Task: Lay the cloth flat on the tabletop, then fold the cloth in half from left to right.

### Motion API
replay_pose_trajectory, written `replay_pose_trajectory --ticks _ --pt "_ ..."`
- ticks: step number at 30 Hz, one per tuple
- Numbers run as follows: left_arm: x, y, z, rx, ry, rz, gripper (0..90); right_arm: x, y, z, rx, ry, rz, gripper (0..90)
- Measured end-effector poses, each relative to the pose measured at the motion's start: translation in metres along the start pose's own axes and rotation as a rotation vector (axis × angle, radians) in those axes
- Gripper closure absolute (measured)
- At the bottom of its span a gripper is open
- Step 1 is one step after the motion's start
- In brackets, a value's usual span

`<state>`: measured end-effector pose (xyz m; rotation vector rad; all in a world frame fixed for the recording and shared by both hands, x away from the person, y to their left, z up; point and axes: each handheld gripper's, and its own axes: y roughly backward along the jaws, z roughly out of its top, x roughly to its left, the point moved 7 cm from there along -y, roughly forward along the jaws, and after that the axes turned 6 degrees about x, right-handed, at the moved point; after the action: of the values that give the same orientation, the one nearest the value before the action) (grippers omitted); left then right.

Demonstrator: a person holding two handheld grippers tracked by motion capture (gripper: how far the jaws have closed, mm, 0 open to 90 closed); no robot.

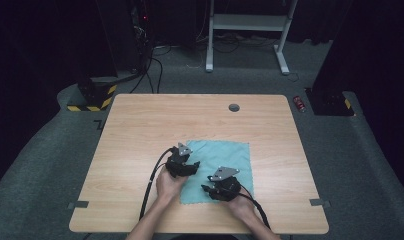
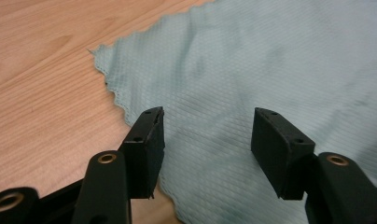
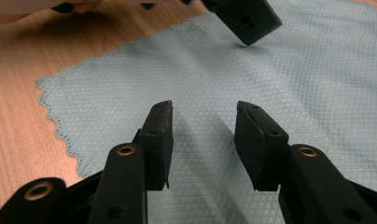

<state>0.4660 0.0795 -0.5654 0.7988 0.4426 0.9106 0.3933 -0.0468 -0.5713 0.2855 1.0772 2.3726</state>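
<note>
cloth (image 1: 225, 160) lies flat under both spread, empty claws — its near-left edge closest to the left gripper (image 2: 207, 140), the right gripper (image 3: 203, 140) further in.

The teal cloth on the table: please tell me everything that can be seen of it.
The teal cloth is a thin square of woven fabric with a fine diamond pattern and zigzag-cut edges. It lies spread almost flat, slightly rippled, on the wooden table, near its front edge. Both open claws, left and right, are over it, gripping nothing.
</note>
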Motion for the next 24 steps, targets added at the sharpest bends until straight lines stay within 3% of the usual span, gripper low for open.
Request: replay_pose_trajectory --ticks 9,16,19,24 --pt "0.011 -0.006 0.003 -0.023 0.024 0.023 44.6 0.0 0.0 0.0 0.0 0.008 -0.005 56.2" --pt "0.012 -0.008 0.003 -0.039 0.005 0.032 43.4 0.0 0.0 0.0 0.0 0.002 -0.007 56.0" --pt "0.015 -0.007 0.003 -0.043 0.016 0.033 44.2 0.0 0.0 0.0 -0.002 0.007 -0.013 56.0" --pt "0.022 -0.007 0.004 -0.068 0.07 0.024 46.0 0.0 0.002 -0.001 0.006 0.006 -0.014 59.8"
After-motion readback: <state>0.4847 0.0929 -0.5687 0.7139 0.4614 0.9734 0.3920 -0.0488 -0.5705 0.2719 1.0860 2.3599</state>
